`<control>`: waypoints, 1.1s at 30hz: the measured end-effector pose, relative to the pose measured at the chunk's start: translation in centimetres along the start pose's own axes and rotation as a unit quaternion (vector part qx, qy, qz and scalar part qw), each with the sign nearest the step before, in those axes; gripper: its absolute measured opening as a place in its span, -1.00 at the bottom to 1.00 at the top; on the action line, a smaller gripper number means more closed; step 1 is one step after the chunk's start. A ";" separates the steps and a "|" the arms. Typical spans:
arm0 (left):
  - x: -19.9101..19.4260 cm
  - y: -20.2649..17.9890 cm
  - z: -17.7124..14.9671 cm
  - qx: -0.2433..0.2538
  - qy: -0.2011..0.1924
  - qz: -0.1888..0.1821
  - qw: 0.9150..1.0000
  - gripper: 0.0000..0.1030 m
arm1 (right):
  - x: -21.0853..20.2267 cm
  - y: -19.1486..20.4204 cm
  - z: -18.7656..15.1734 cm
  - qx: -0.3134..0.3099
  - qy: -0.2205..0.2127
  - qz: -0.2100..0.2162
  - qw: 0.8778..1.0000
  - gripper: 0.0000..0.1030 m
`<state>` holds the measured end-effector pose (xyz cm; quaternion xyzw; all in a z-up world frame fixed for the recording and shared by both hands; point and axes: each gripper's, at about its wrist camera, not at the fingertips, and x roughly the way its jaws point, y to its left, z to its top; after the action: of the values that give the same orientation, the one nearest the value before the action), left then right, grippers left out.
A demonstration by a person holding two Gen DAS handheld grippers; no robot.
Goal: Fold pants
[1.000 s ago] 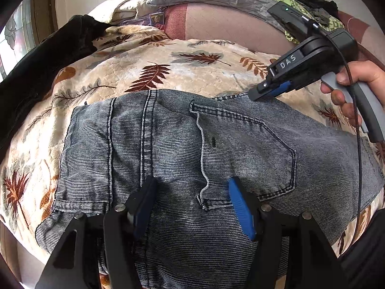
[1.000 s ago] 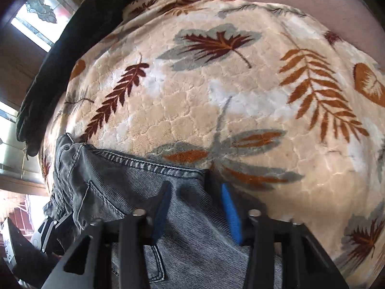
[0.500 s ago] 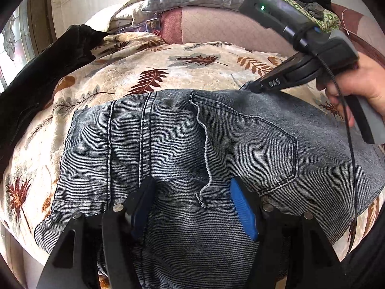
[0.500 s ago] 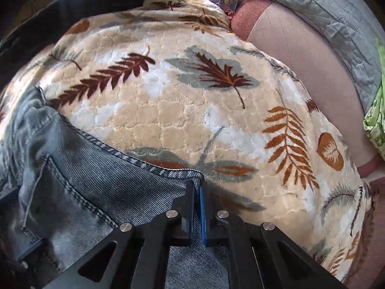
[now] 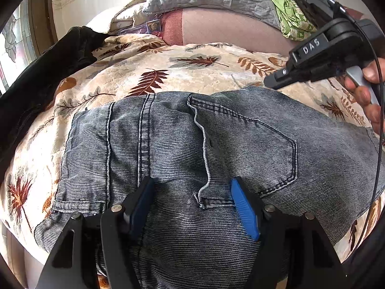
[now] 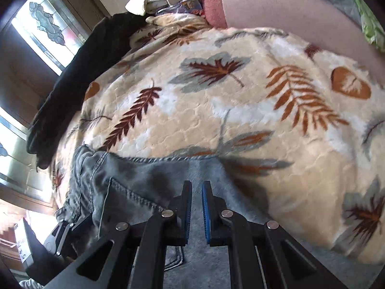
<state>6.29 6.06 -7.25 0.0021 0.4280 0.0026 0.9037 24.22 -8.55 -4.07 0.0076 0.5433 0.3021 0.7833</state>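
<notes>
Left wrist view: faded grey pants (image 5: 216, 144) lie folded flat, left hand-held gripper (image 5: 195, 204) wide, right (image 6: 196, 207) closed empty.

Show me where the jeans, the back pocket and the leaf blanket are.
jeans (image 5: 134, 149), left wrist view, seat panel left of the centre seam.
back pocket (image 5: 252, 149), left wrist view, middle of the patch.
leaf blanket (image 6: 216, 110), right wrist view, bare cream area.

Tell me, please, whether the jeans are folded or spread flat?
Folded: the jeans lie doubled over on the blanket, back pocket up, legs tucked out of sight.
</notes>
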 end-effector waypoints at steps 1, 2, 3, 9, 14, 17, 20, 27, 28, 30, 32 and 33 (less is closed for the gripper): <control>0.0 -0.1 0.0 0.002 -0.001 0.002 1.000 0.31 | 1.4 0.0 -0.6 -0.002 0.028 0.004 1.000 -0.80; 0.0 -0.2 -0.1 0.003 -0.002 0.003 1.000 0.31 | 2.8 -0.5 -0.9 -0.010 0.044 -0.034 0.998 -0.80; 0.0 -0.2 -0.1 0.005 -0.001 0.002 1.000 0.31 | 3.6 -0.9 -1.2 -0.024 0.042 -0.094 0.994 -0.85; -0.1 -0.3 -0.1 0.007 -0.005 0.006 1.000 0.32 | -0.9 -1.5 -2.4 0.024 -0.031 -0.064 0.997 -0.73; -0.1 -0.4 -0.2 0.007 -0.006 0.010 1.000 0.33 | -4.3 -1.6 -9.1 0.043 0.005 0.012 0.999 -0.62; 0.0 -0.7 -0.2 0.008 -0.006 0.013 1.000 0.35 | -2.9 -3.1 -12.9 0.048 0.029 -0.033 0.998 -0.03; 0.0 -0.8 0.0 0.016 -0.006 0.018 1.000 0.39 | -3.9 -5.5 -14.1 0.092 -0.009 0.003 0.996 -0.20; -2.4 -1.2 0.8 -0.015 -0.020 -0.028 0.999 0.44 | -11.6 -7.1 -19.5 0.160 -0.103 -0.053 0.980 0.39; -2.3 -1.7 0.8 -0.010 -0.019 -0.031 0.999 0.55 | -11.2 -9.0 -20.5 0.186 -0.089 -0.076 0.976 0.41; -0.9 -3.0 0.6 0.024 0.010 -0.014 1.000 0.61 | -10.4 -12.8 -22.6 0.237 -0.074 -0.079 0.965 0.28; 0.0 -4.0 0.1 0.061 0.015 0.014 0.998 0.65 | -12.6 -13.6 -23.7 0.263 -0.112 -0.052 0.957 0.23; -0.2 -3.9 0.1 0.059 0.009 0.015 0.998 0.65 | -14.0 -13.2 -24.1 0.267 -0.126 -0.077 0.952 0.28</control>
<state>6.22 2.11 -7.10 0.0617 0.4359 -0.0093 0.8979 6.56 -33.73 -6.65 0.2124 0.4995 0.0815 0.8359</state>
